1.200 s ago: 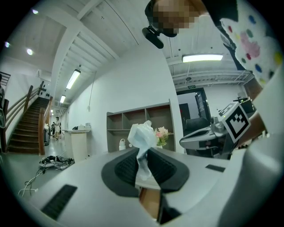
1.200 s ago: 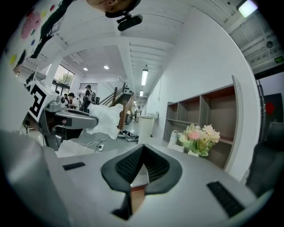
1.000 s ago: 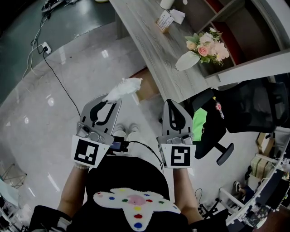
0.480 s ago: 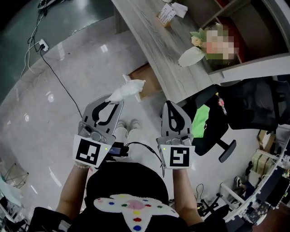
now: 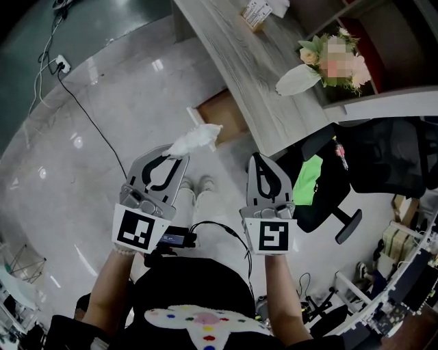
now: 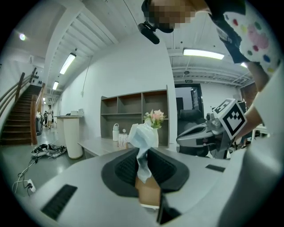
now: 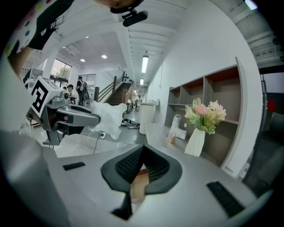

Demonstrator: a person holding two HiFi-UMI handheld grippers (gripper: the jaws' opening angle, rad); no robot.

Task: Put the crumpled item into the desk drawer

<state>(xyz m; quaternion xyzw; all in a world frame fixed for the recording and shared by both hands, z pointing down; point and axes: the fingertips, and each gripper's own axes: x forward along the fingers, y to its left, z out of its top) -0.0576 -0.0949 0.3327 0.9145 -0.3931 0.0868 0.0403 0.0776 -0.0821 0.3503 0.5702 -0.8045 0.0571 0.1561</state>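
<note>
The crumpled item [image 5: 196,139] is a white wad of paper, pinched at its lower end in my left gripper [image 5: 179,154], which is shut on it. In the left gripper view the wad [image 6: 143,137] stands up between the pads. It also shows in the right gripper view [image 7: 108,116]. My right gripper [image 5: 259,158] is level with the left one, its jaws shut with nothing between them [image 7: 141,150]. Just ahead of both, a brown open drawer [image 5: 220,115] sticks out from under the grey wooden desk [image 5: 239,61].
A white vase of flowers [image 5: 298,78] and a small box [image 5: 256,12] stand on the desk. A black office chair [image 5: 356,171] is close on the right. A cable [image 5: 82,109] runs over the glossy floor from a socket [image 5: 61,66]. My shoes [image 5: 195,188] are below the grippers.
Both grippers have sunk together, and the desk and drawer now sit slightly higher in the head view. The wad stays pinched in the left gripper.
</note>
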